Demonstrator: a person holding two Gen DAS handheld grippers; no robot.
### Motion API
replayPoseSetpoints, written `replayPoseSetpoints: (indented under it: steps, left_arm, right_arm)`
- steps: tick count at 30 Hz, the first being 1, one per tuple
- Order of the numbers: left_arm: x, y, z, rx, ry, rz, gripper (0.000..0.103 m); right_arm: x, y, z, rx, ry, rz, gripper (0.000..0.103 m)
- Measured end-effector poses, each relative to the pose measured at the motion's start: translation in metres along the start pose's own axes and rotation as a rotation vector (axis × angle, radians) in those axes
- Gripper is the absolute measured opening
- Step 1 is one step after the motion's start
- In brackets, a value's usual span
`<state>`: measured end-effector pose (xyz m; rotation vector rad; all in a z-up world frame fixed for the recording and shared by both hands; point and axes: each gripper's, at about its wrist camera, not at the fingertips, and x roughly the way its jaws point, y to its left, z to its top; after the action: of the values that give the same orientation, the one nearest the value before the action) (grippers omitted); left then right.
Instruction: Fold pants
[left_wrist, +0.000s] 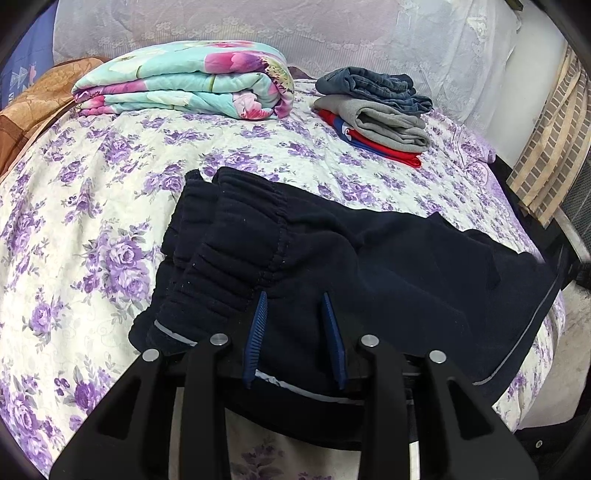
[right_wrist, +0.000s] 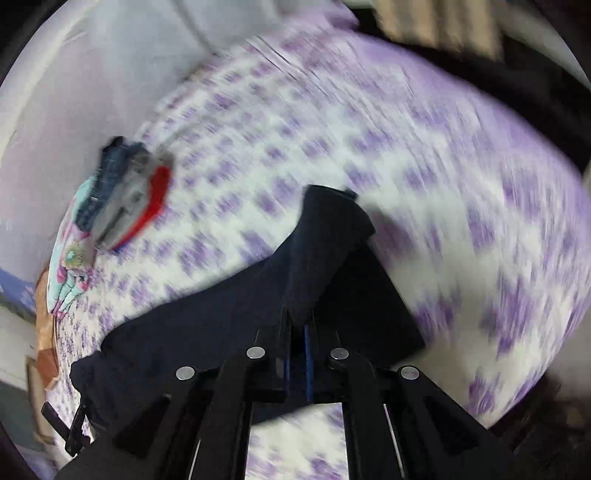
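Dark navy pants with a gathered waistband and a grey side stripe lie across the near edge of the floral bed. My left gripper has its blue pads a little apart with the pants' fabric bunched between them. In the blurred right wrist view, my right gripper is shut on a fold of the same pants and holds it lifted above the bed. The left gripper also shows in the right wrist view at the lower left.
A folded flowered quilt lies at the back of the bed. A stack of folded clothes, jeans on grey on red, sits at the back right; it shows in the right wrist view. The bed's right edge drops to a dark frame.
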<state>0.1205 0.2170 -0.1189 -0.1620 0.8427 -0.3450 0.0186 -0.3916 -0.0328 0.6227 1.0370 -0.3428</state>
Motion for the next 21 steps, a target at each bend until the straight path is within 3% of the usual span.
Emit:
replayPoseSetpoints:
  steps: [4, 10, 12, 16, 18, 21]
  left_arm:
    - [-0.001, 0.001, -0.001, -0.011, -0.002, -0.01, 0.03]
    - [-0.002, 0.001, -0.002, -0.014, -0.005, -0.011, 0.03]
    - [-0.002, 0.001, -0.002, -0.015, -0.006, -0.011, 0.03]
    - [-0.002, 0.001, -0.002, -0.012, -0.006, -0.013, 0.032]
    - [-0.003, -0.001, -0.003, -0.003, -0.007, -0.013, 0.035]
    - [-0.002, -0.006, -0.004, 0.015, -0.008, -0.005, 0.039]
  right_arm:
    - [0.034, -0.037, -0.024, 0.072, 0.044, 0.055, 0.006]
    - [0.027, -0.029, -0.03, 0.017, 0.014, 0.066, 0.007]
    - [0.022, -0.031, -0.027, 0.004, 0.013, 0.065, 0.009]
    - [0.009, -0.045, -0.022, 0.025, -0.02, 0.038, 0.025]
    - [0.007, -0.049, -0.021, 0.029, -0.022, 0.046, 0.025]
    - [0.007, -0.045, -0.02, 0.012, -0.044, 0.054, 0.014]
